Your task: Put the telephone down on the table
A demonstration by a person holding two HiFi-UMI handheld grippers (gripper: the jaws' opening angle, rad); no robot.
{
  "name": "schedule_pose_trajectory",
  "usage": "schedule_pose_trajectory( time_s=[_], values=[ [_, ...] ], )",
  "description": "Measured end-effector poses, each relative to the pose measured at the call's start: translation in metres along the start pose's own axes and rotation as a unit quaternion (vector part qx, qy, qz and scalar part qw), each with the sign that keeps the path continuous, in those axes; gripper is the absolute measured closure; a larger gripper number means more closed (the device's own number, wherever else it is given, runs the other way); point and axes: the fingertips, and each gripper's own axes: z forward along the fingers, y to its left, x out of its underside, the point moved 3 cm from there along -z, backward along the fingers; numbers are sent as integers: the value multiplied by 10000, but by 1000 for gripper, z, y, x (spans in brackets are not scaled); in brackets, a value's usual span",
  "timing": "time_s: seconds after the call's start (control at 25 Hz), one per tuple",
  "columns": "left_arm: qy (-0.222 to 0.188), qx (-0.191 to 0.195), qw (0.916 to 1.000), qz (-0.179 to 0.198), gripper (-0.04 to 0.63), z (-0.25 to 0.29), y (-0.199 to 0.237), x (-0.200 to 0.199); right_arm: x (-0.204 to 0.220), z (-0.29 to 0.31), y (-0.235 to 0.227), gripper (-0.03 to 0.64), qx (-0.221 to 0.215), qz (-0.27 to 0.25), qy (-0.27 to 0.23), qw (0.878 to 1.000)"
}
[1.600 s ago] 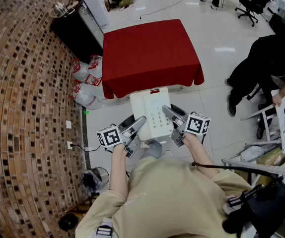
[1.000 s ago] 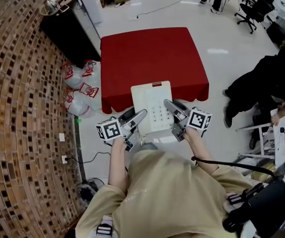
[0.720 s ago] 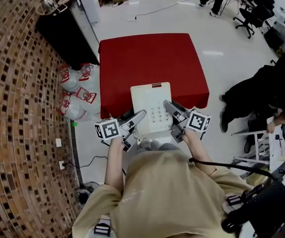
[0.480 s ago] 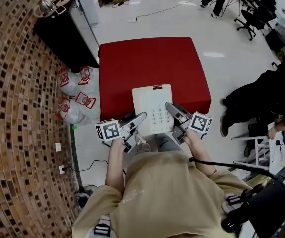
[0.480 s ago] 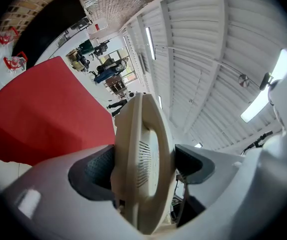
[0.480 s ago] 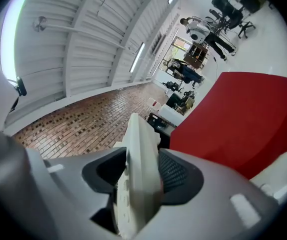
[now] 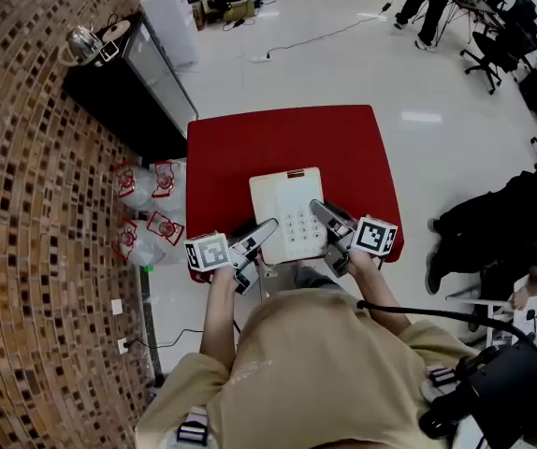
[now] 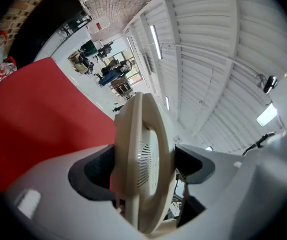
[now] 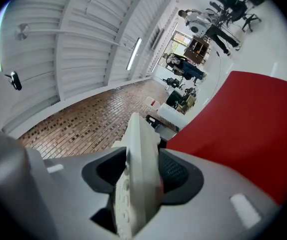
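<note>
A cream-white telephone (image 7: 287, 210) with a keypad is held flat between both grippers, above the near part of the red-clothed table (image 7: 292, 148). My left gripper (image 7: 265, 233) is shut on the telephone's near left edge, and its own view shows the telephone (image 8: 144, 174) edge-on between the dark pads. On the near right edge my right gripper (image 7: 319, 212) is shut on it too; there the telephone (image 9: 136, 179) stands edge-on between the jaws. Whether the telephone touches the cloth cannot be told.
A brick wall (image 7: 35, 204) runs along the left. A black cabinet (image 7: 123, 78) with a kettle stands at the table's far left, and red-and-white bags (image 7: 147, 209) lie on the floor beside the table. A person in dark clothes (image 7: 502, 232) is at the right.
The red table has come nearer and now lies under the telephone, which before hung mostly over the floor in front of it. Both grippers have stayed shut on the telephone throughout.
</note>
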Motion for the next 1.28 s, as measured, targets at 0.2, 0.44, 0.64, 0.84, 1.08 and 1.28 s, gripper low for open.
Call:
schedule_pose_trajectory(
  time_s=[0.2, 0.44, 0.64, 0.84, 1.08, 1.28],
  values=[
    [27, -254, 9997, -47, 215, 57, 19, -46, -53, 36, -52, 419, 29, 247, 144, 9996],
    [99, -444, 9982, -378, 215, 118, 91, -88, -97, 84, -137, 417, 380, 603, 396, 9967],
    [287, -778, 9937, -759, 215, 147, 178, -133, -124, 154, -194, 408, 334, 556, 461, 9968],
    [469, -809, 9906, -997, 215, 174, 263, -180, -125, 212, -282, 399, 1270, 849, 564, 9867],
    [733, -997, 9837, -1308, 215, 211, 348, -214, -138, 265, -363, 390, 1707, 1006, 718, 9775],
    [967, -1255, 9782, -1344, 213, 238, 380, -223, -147, 281, -401, 398, 2226, 915, 827, 9671]
  ],
)
